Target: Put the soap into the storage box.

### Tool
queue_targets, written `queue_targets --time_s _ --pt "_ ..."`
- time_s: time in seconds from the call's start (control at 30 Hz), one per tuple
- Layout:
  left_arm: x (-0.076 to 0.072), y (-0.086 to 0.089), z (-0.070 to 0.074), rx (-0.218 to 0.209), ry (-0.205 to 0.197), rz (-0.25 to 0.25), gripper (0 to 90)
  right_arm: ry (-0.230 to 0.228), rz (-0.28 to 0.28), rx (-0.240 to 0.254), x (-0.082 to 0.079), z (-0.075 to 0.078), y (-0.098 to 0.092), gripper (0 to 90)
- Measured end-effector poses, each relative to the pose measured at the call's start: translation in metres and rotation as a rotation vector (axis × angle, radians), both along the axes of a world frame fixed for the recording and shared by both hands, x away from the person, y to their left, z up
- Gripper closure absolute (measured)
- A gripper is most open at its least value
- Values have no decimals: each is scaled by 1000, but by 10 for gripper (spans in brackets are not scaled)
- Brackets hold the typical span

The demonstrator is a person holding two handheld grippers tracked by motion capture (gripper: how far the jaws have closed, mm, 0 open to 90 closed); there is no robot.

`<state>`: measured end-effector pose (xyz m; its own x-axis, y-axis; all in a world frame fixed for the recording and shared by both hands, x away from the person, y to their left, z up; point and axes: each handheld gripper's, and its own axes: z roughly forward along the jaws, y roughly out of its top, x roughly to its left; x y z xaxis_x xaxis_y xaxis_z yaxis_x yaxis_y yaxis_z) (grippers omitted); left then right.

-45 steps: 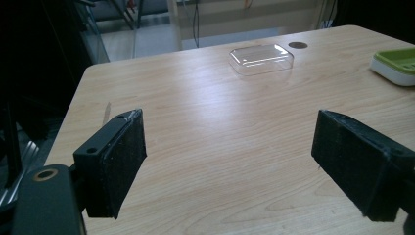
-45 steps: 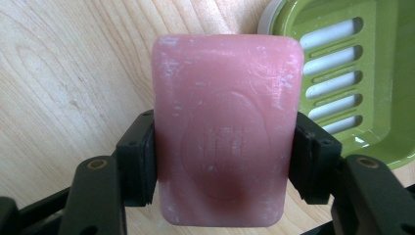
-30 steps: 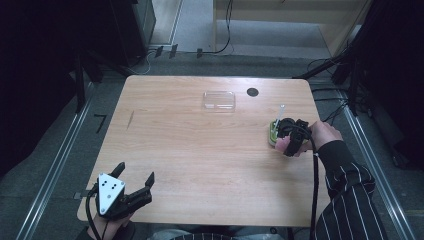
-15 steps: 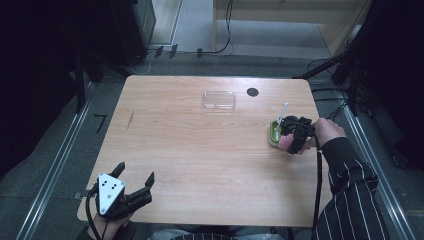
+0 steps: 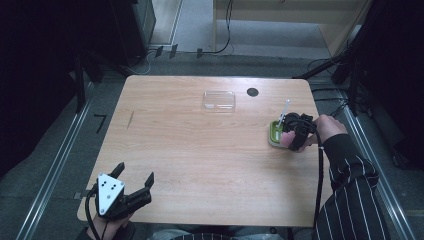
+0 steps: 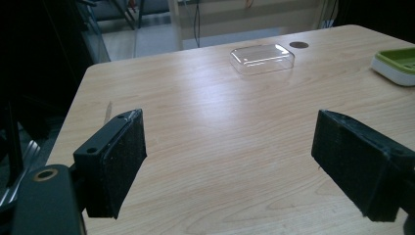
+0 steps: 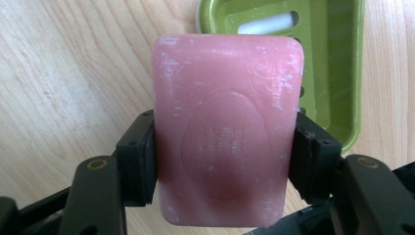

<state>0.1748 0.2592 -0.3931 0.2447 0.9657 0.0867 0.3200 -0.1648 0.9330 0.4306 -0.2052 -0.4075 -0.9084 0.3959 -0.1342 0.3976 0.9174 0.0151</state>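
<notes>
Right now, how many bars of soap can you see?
1. The pink soap bar is clamped in the right gripper, just over the green soap dish at the table's right edge. Others could be hidden.

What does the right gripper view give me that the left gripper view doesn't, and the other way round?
Right gripper view: the right gripper shut on a pink soap bar, held over the table beside the green soap dish.
Left gripper view: the left gripper with jaws wide apart and nothing between them, and a clear plastic lid farther off.
Both: the soap dish and the wooden table.
</notes>
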Motion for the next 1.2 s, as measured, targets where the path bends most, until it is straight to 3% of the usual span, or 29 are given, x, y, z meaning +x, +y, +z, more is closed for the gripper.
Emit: queue_targets --time_s 0.8,1.2 --pt "-8 6 0 -3 2 37 134 -4 45 12 16 3 -8 387" --pt "-16 12 0 -1 0 63 134 -7 76 8 23 4 0 387"
